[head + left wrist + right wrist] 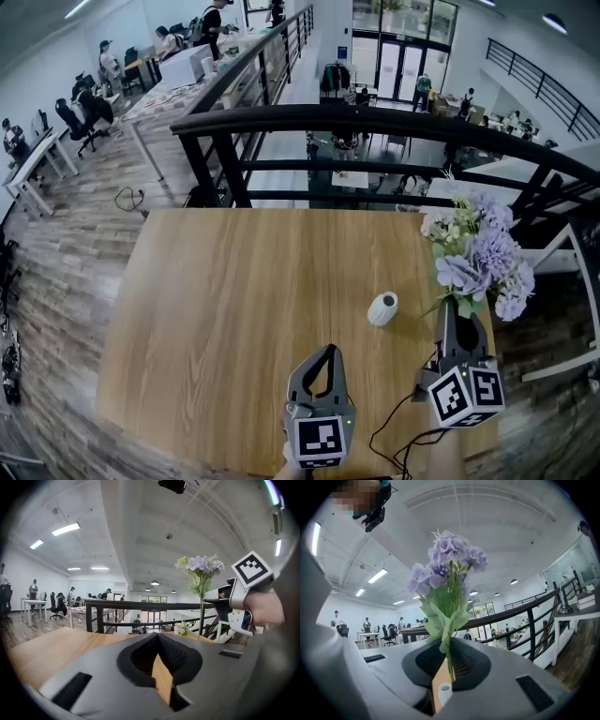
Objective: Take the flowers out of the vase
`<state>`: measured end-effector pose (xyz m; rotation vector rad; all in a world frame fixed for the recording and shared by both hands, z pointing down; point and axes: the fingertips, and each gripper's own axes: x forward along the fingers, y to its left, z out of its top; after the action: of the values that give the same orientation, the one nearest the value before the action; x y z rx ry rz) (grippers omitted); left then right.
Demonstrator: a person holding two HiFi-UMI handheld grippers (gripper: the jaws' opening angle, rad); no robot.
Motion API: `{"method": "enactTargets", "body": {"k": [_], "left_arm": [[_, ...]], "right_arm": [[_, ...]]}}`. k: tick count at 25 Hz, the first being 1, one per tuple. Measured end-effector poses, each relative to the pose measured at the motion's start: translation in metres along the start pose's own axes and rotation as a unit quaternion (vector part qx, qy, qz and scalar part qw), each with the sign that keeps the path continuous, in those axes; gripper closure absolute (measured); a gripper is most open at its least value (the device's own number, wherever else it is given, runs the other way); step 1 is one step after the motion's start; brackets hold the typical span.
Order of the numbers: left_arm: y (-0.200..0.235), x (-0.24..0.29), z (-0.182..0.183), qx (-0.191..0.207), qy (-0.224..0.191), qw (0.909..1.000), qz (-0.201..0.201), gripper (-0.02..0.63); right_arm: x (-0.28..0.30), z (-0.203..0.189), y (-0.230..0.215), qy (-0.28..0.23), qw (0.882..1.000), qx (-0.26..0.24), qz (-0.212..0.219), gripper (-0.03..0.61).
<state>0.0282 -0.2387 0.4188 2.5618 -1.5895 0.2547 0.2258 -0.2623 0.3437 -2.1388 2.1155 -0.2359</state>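
Above the table [234,309], flowers [492,253] in right hand-held gripper [454,314] (vase [382,308] apart)

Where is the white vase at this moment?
In the head view, the white vase sits on the wooden table, right of centre, just left of the right gripper, which holds the purple flowers.

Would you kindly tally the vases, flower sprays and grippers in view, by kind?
Vases: 1, the white vase
Flower sprays: 2, purple spray, white spray
Grippers: 2, left gripper, right gripper
Total: 5
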Motion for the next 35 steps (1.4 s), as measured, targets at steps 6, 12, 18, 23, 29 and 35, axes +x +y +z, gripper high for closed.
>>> {"method": "enactTargets", "body": {"k": [6,12,18,23,29,35], "left_arm": [[-0.033,-0.014,0.013,-0.002,-0.006,0.9999,-0.014,0.586],[-0.052,-0.016,0.021,0.000,-0.013,0.9996,-0.026,0.586],[-0.063,-0.019,0.027,0.006,-0.021,0.9993,-0.032,0.586],[-0.066,-0.021,0.029,0.003,-0.008,0.9994,-0.033,0.586],[-0.069,-0.021,0.033,0.013,-0.025,0.9992,-0.028,0.586],[-0.070,-0.020,0.038,0.016,-0.029,0.9991,-0.026,0.586]], "right_arm": [[-0.046,0.019,-0.036,-0.002,0.999,-0.005,-0.035,0.543],[-0.075,0.028,-0.068,-0.007,0.997,-0.008,-0.070,0.543],[-0.102,0.030,-0.090,-0.010,0.995,-0.010,-0.096,0.543],[-0.117,0.028,-0.101,-0.012,0.994,-0.004,-0.111,0.543],[-0.130,0.025,-0.109,-0.015,0.993,0.006,-0.120,0.543],[-0.132,0.024,-0.110,-0.013,0.992,0.011,-0.122,0.543]]}}
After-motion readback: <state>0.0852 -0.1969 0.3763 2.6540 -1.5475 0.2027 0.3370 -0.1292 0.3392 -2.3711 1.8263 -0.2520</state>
